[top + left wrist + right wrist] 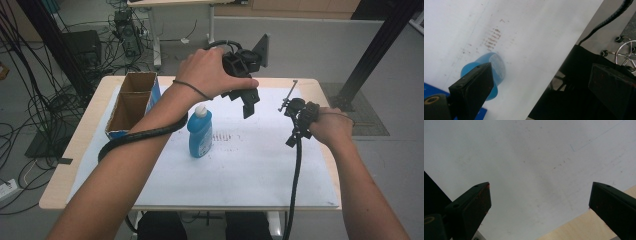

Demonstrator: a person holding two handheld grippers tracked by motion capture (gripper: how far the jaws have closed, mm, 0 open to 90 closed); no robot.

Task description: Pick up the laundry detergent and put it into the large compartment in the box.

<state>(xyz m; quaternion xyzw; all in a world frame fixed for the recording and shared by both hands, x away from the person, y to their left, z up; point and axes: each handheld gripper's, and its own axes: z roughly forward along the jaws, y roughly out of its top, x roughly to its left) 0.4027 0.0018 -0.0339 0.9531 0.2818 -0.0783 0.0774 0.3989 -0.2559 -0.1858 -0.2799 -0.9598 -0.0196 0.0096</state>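
- We are looking down at a light wooden table [75, 145] with a white sheet [250, 165] lying over most of its top; faint brown smudges are marking the sheet near its middle.
- The room around it is showing a grey floor, tangled black cables at the left, and a black frame post at the right.
- At the table's left, an open cardboard box [131, 102] with blue sides is standing on the sheet.
- Just right of the box, a blue bottle [200, 131] with a white cap is standing upright, a black cable curving just beside it.
- Above and right of the bottle, we are holding the left gripper [246, 100] in the air, jaws spread wide and gripping nothing.
- At the right edge, the right gripper [295, 131] is hovering low over the sheet, jaws also wide apart and empty.
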